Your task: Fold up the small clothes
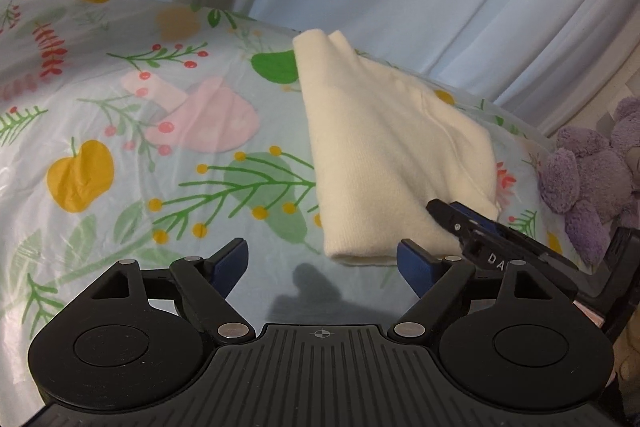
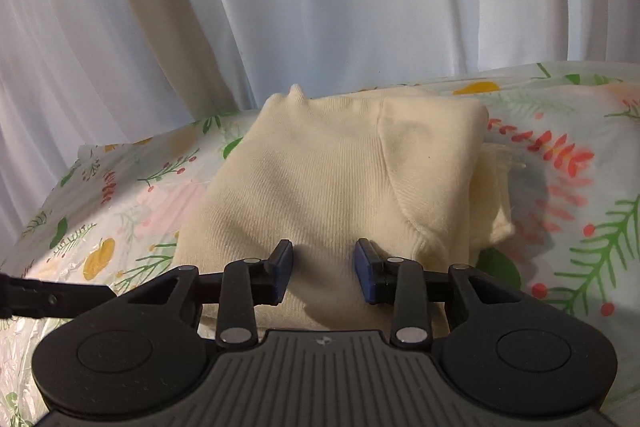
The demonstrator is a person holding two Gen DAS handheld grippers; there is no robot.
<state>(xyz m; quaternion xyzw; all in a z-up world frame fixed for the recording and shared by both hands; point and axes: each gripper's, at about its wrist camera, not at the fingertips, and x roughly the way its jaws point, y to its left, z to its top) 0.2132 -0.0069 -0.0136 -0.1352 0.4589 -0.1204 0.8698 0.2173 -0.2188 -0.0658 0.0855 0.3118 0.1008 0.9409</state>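
So the cream knitted garment (image 2: 332, 183) is already folded into a thick bundle on the floral plastic-covered table (image 1: 120, 155), and I'd guess we're at the last tidy-up, so next is probably a gentle press or one more fold. The right gripper (image 2: 323, 263) hovers over its near edge with jaws partly spread and holding nothing, while the left gripper (image 1: 322, 263) sits just beside it, jaws wide apart and empty. Only the left view catches the fuzzy purple plush toy (image 1: 588, 179) off to the side

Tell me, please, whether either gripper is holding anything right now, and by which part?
Nothing is held: the left gripper is open beside the folded cream knit garment; the right gripper is open over it.
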